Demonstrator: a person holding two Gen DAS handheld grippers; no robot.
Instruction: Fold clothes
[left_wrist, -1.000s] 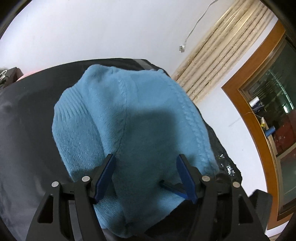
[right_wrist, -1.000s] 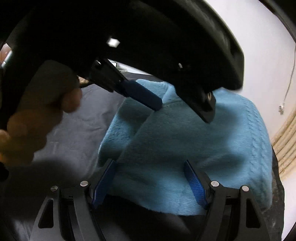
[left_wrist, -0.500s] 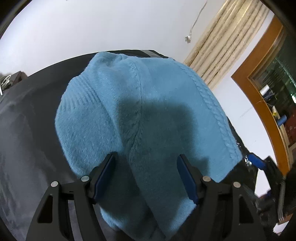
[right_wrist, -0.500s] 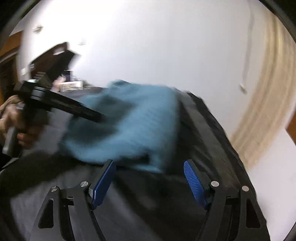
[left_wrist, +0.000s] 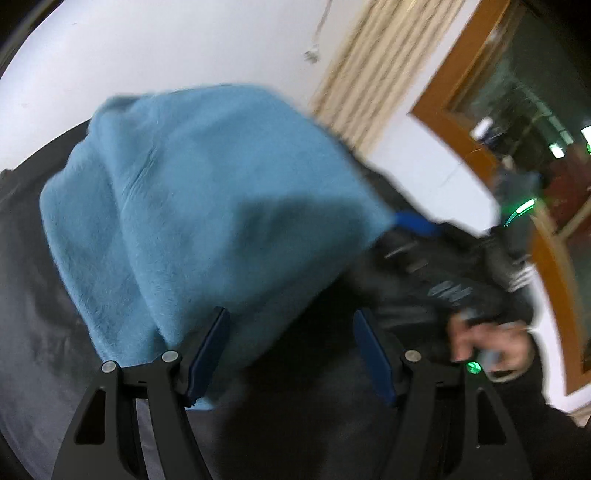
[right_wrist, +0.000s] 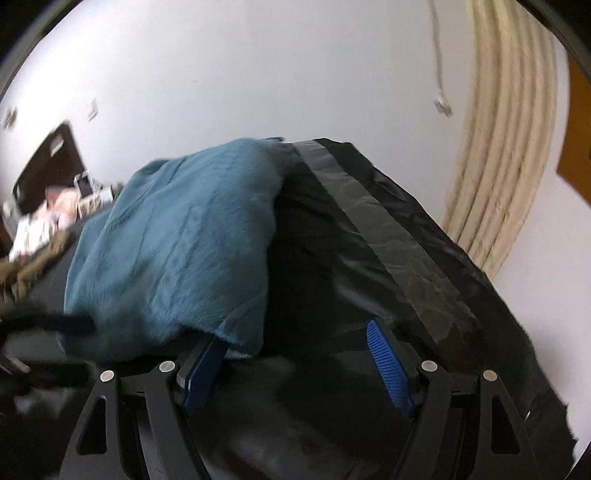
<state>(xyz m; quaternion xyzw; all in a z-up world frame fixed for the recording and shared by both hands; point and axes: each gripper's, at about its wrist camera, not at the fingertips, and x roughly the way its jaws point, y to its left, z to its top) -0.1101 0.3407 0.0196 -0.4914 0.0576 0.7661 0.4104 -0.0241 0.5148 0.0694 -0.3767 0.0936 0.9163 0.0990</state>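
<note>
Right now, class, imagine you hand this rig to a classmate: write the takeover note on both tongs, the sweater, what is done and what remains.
Left tongs: open, empty, at the near edge of the blue sweater.
Right tongs: open, empty, at the sweater's near right corner.
Sweater: lies bunched in a folded bundle on the black table cover.
Done: it looks at least partly folded; the pictures are blurred.
Left: check the edges, square up the bundle, perhaps make one more fold.

right claw (left_wrist: 413, 225) blurred behind sweater (left_wrist: 207, 206), hand (left_wrist: 491, 343) smeared
</note>
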